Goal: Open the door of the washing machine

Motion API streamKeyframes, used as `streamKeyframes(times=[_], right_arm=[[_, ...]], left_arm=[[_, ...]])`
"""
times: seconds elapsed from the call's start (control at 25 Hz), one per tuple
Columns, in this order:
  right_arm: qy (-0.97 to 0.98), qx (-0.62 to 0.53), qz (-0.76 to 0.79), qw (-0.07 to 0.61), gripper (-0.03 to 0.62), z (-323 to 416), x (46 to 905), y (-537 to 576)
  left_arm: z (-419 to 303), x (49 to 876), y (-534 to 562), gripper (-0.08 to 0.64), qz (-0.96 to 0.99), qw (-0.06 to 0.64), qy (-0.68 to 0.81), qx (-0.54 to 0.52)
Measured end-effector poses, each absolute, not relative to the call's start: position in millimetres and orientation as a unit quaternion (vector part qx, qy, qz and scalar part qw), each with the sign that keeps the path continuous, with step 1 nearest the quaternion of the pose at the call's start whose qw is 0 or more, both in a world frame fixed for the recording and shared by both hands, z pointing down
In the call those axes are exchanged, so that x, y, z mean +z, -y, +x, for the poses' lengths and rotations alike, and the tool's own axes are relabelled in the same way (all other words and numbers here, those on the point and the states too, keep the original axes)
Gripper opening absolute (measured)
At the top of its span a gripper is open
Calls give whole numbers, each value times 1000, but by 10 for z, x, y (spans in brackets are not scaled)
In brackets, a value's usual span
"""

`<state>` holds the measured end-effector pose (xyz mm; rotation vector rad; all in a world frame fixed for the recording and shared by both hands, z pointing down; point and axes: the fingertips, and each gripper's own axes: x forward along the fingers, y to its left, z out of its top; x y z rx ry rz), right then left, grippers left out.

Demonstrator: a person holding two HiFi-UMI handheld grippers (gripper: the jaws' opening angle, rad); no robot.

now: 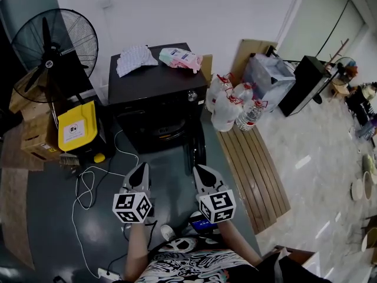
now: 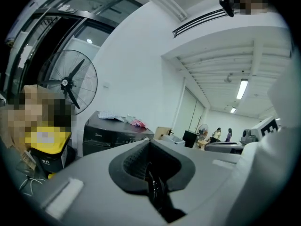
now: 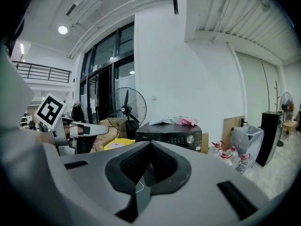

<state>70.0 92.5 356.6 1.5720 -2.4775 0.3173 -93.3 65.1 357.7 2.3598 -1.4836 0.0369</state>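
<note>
My left tool & right tool both closed, empty, side by side near me, washing machine farther ahead, not touching

Black round pedestal fan far left. Stacked brown cardboard boxes below it, yellow plastic case with white label just beside them. Thin white cable loops on the dark floor. Clear plastic water jugs with red handles clustered at the top end of a slatted wooden board.

Dim indoor light, ceiling lamps glaring, fisheye-warped dark edges.
</note>
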Motion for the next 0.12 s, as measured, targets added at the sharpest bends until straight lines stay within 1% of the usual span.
streamKeyframes(times=[0.12], right_arm=[[837,107,527,98,2,753,3604,-875]], left_arm=[[-828,3635,-649,2,841,185,508,14]])
